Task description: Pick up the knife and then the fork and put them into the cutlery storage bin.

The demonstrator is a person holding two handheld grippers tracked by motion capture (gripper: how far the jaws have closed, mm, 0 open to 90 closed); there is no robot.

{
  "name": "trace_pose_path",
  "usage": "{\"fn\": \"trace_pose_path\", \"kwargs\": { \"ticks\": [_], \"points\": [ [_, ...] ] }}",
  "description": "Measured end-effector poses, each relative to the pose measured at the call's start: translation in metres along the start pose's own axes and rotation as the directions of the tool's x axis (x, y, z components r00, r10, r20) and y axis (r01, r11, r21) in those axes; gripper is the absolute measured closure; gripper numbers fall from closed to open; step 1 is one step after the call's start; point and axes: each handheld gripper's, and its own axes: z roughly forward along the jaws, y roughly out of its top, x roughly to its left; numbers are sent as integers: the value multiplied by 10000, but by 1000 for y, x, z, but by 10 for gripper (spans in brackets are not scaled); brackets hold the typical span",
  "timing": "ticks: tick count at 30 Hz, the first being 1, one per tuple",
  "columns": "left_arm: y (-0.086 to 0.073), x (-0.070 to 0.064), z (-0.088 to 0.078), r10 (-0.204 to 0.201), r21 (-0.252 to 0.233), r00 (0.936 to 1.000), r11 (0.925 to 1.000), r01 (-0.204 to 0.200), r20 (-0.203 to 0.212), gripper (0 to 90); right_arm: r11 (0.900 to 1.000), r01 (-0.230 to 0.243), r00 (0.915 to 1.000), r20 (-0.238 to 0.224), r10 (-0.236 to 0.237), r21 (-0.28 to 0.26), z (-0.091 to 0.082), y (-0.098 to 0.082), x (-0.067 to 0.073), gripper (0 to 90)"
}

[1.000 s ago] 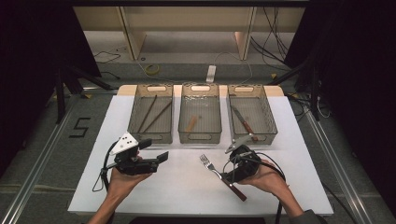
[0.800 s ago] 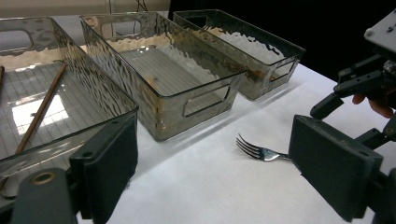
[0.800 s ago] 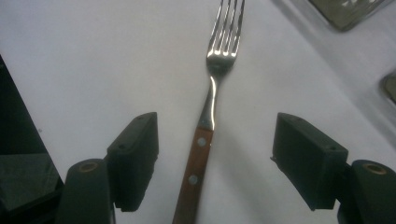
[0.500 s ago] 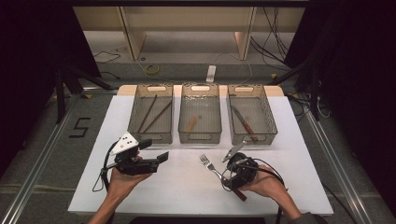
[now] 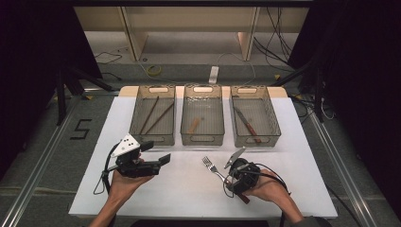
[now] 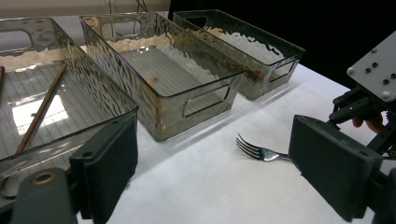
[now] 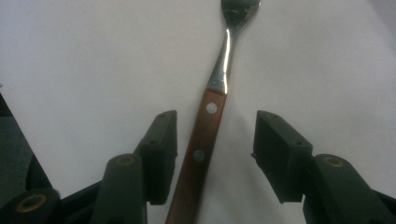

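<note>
Between the spread jaws of the right gripper (image 7: pixel 212 156) lies the wooden handle of a fork (image 7: pixel 201 149), flat on the white counter (image 5: pixel 189 189) at the near right, tines pointing far-left; nothing is pinched yet, so this looks like lining up for a grasp. Over at the near left, the left gripper (image 5: pixel 158 161) hovers with jaws wide apart, holding nothing. Beyond stand three clear bins (image 5: pixel 202 137), apparently sorting cutlery by kind.
</note>
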Motion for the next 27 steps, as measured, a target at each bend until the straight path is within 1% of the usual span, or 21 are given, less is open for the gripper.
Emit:
{"fn": "trace_pose_path", "kwargs": {
  "ticks": [4, 5, 6, 7, 8, 9, 10, 11, 12, 13, 16, 17, 19, 24, 25, 26, 27],
  "points": [
    [0, 0, 0, 1, 2, 10000, 10000, -1, -15, 151, 9998, 49, 9999, 148, -52, 199, 4, 0, 2, 539],
    [0, 0, 0, -6, 0, 10000, 10000, 6, -16, 152, 9993, 223, 9995, 199, -229, 297, 4, 0, 2, 545],
    [0, 0, 0, -14, -5, 10000, 10000, 14, -16, 152, 9990, 271, 9993, 263, -280, 361, 5, 0, 2, 552],
    [0, 0, 0, -16, -8, 10000, 10000, 16, -12, 151, 9994, -29, 9996, 290, 19, 351, 6, 1, 4, 559],
    [0, 0, 0, -5, 3, 10000, 10000, 5, -14, 151, 9990, 245, 9994, 237, -254, 361, 6, 0, 3, 568],
    [0, 0, 0, 4, 4, 10000, 10000, -4, -26, 151, 9987, 362, 9990, 241, -371, 365, 7, 0, 2, 574],
    [0, 0, 0, 6, 9, 10000, 10000, -6, -20, 151, 9992, 94, 9997, 218, -102, 384, 7, 1, 4, 582],
    [0, 0, 0, -15, 10, 10000, 10000, 15, -19, 151, 9991, 98, 9997, 225, -108, 423, 7, 1, 4, 591],
    [0, 0, 0, -22, 7, 10000, 10000, 22, -20, 151, 9981, 382, 9988, 287, -396, 475, 8, 0, 2, 596],
    [0, 0, 0, -25, 3, 10000, 10000, 25, -24, 151, 9983, 253, 9994, 219, -265, 525, 8, 1, 2, 605],
    [0, 0, 0, -18, 5, 10000, 10000, 18, -21, 151, 9980, 310, 9994, 118, -317, 553, 8, 1, 2, 625],
    [0, 0, 1, -20, 8, 10000, 10000, 20, -24, 151, 9978, 439, 9989, 137, -447, 500, 9, 0, 1, 631],
    [0, 0, 1, -19, 16, 10000, 10000, 19, -27, 152, 9978, 466, 9988, 97, -471, 479, 9, 0, 0, 639],
    [0, 0, 0, -23, 9, 10000, 10000, 23, -32, 152, 9979, 390, 9992, 51, -393, 509, 9, 1, -1, 678],
    [0, 0, 0, -16, 10, 10000, 10000, 16, -33, 151, 9981, 220, 9998, 23, -221, 568, 8, 1, 0, 691],
    [0, 0, 0, -10, 9, 10000, 10000, 10, -41, 151, 9979, 409, 9992, 22, -411, 511, 9, 1, -1, 702],
    [0, 0, 0, -5, 5, 10000, 10000, 5, -41, 151, 9977, 435, 9990, 13, -436, 513, 9, 1, -1, 714]
  ]
}}
